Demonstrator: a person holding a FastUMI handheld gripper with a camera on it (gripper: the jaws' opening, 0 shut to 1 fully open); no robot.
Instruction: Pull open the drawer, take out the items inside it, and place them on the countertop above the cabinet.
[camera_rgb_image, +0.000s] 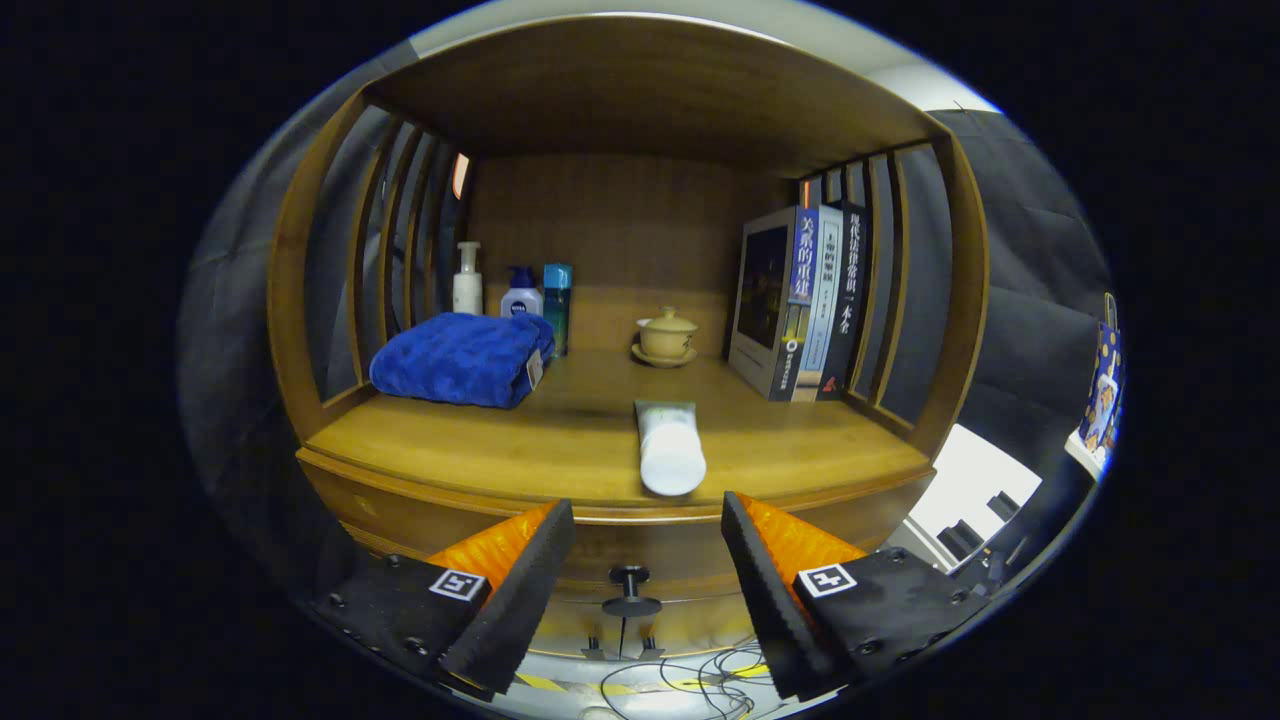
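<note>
Claw (648, 515) was released, nothing between its fingers, hovering before drawer knob (630, 590). White tube (670, 450) lay on desk (480, 450) just beyond fingertips; drawer (620, 560) looked closed. Blue towel (460, 358) sat further back, left.

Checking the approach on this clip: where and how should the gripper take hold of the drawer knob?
Probably grip the drawer knob by its narrow stem behind the round disc, coming straight at the drawer front below the countertop. The disc should stop the fingers slipping off. The gripper is open, knob between and just ahead of its fingers.
</note>
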